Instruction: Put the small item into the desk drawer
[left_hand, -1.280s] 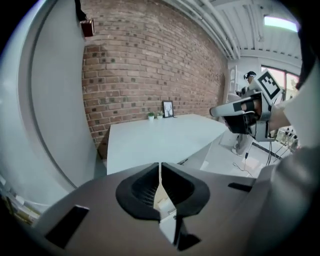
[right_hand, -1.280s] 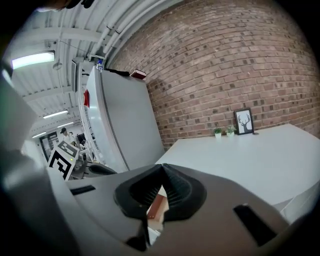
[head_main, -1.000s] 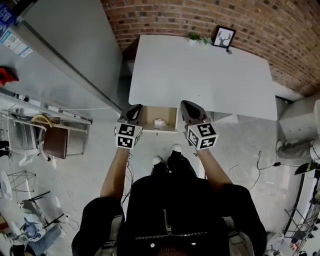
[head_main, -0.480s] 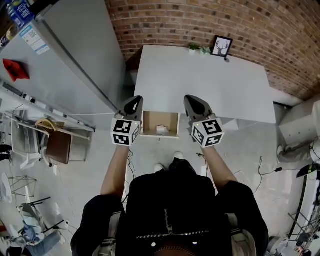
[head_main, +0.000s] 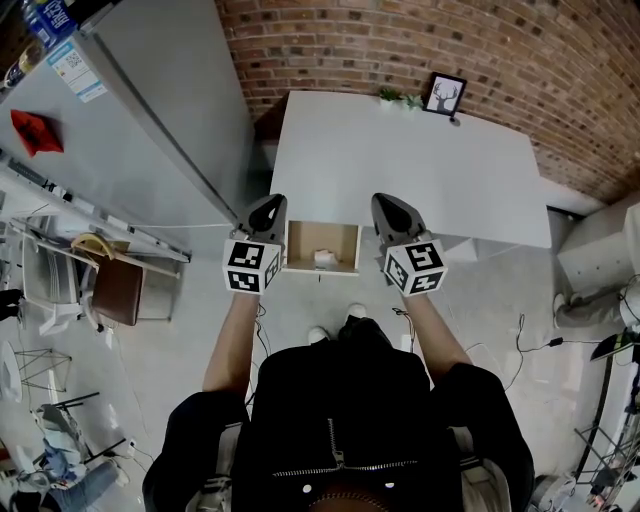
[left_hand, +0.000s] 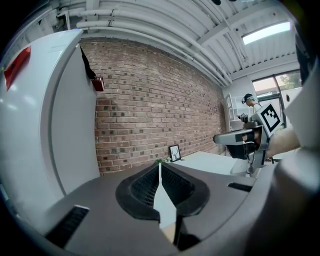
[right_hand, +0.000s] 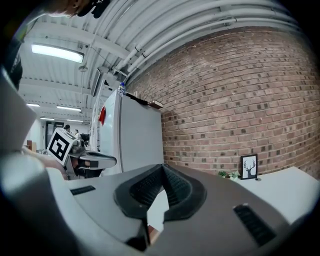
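The desk drawer (head_main: 300, 248) stands pulled out from the front edge of the white desk (head_main: 410, 165). A small white item (head_main: 323, 259) lies inside it, near the front. My left gripper (head_main: 268, 206) hangs just left of the drawer, and its jaws meet with nothing between them in the left gripper view (left_hand: 160, 166). My right gripper (head_main: 388, 206) hangs just right of the drawer, also shut and empty (right_hand: 162, 168). Each gripper sees the other off to its side: the right gripper (left_hand: 240, 140) and the left gripper (right_hand: 85, 159).
A framed deer picture (head_main: 446, 92) and a small plant (head_main: 398, 98) stand at the desk's far edge against the brick wall (head_main: 400, 40). A tall white fridge (head_main: 150, 90) stands left of the desk. A brown chair (head_main: 110, 285) is further left.
The head view has shifted a little, so the desk sits lower in the picture. Both grippers stay shut on either side of the open drawer, and the item stays in it.
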